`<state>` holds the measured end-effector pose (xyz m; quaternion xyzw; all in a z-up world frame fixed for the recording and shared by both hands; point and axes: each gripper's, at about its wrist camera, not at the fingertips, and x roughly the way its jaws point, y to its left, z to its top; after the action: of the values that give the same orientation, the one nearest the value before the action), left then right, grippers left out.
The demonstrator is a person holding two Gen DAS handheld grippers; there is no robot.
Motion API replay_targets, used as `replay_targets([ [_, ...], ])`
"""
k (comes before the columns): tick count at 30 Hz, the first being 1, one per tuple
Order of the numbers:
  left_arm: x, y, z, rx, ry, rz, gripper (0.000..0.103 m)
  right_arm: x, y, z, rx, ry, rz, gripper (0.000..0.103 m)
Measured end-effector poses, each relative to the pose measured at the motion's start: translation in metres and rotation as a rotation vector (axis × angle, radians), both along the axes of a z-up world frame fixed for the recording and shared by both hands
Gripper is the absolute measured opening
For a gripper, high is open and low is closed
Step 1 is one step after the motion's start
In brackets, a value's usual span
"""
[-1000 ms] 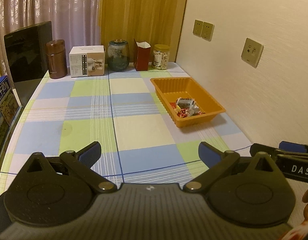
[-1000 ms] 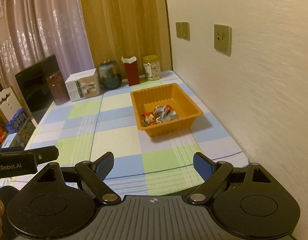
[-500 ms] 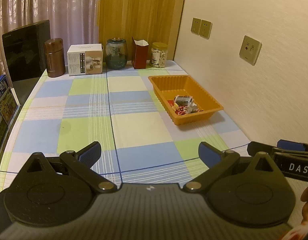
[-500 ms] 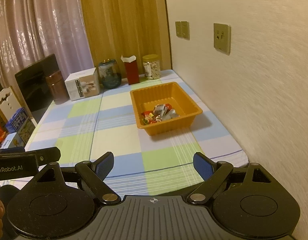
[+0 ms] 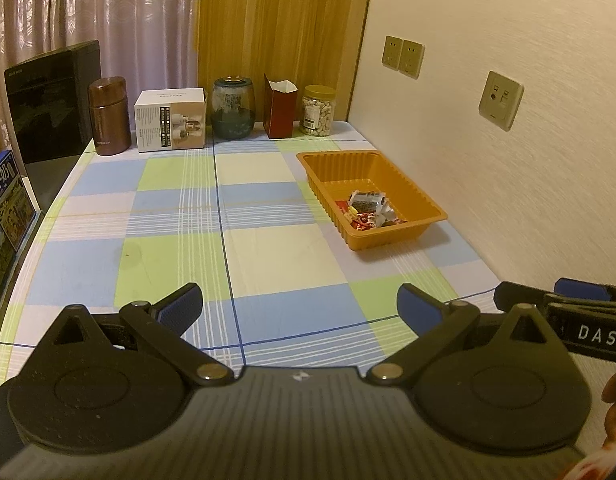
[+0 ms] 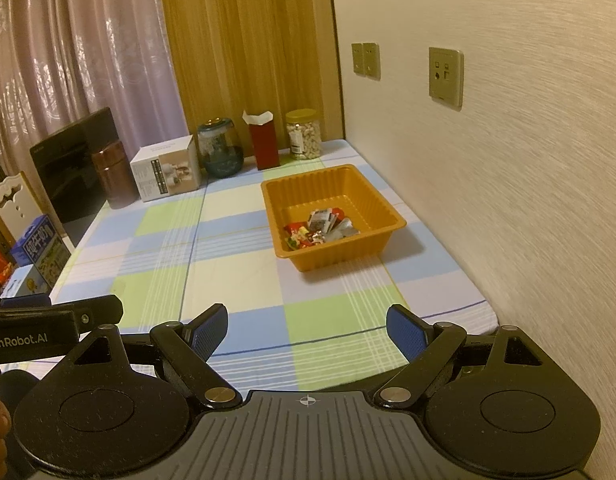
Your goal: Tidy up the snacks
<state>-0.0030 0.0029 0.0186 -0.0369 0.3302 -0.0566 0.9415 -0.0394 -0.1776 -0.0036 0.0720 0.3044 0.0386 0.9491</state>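
An orange tray (image 5: pixel 428 200) (image 6: pixel 348 184) stands on the checked tablecloth near the right wall. Several wrapped snacks (image 5: pixel 368 210) (image 6: pixel 322 226) lie heaped in its near part. My left gripper (image 5: pixel 300 306) is open and empty, held above the table's near edge, well short of the tray. My right gripper (image 6: pixel 308 330) is open and empty too, beside it on the right, also at the near edge. Part of the right gripper shows at the right edge of the left wrist view (image 5: pixel 580 312).
Along the back stand a brown canister (image 5: pixel 108 116), a white box (image 5: pixel 170 120), a glass jar (image 5: pixel 233 107), a dark red carton (image 5: pixel 280 106) and a jar of nuts (image 5: pixel 318 110). A black appliance (image 5: pixel 52 108) and milk cartons (image 5: pixel 6 200) stand at the left. The wall runs along the right.
Both grippers have drawn back and up a little from the table, so the tray looks slightly smaller. Both stay open and empty.
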Motion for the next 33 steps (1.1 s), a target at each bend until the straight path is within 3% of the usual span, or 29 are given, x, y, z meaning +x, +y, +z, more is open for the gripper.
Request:
replay_targets([
  [33,0.0002,0.0022,-0.0014,0.004,0.002,-0.007,0.103,-0.0002,0.0018,0.0004,-0.001,-0.005,-0.003,0.086],
])
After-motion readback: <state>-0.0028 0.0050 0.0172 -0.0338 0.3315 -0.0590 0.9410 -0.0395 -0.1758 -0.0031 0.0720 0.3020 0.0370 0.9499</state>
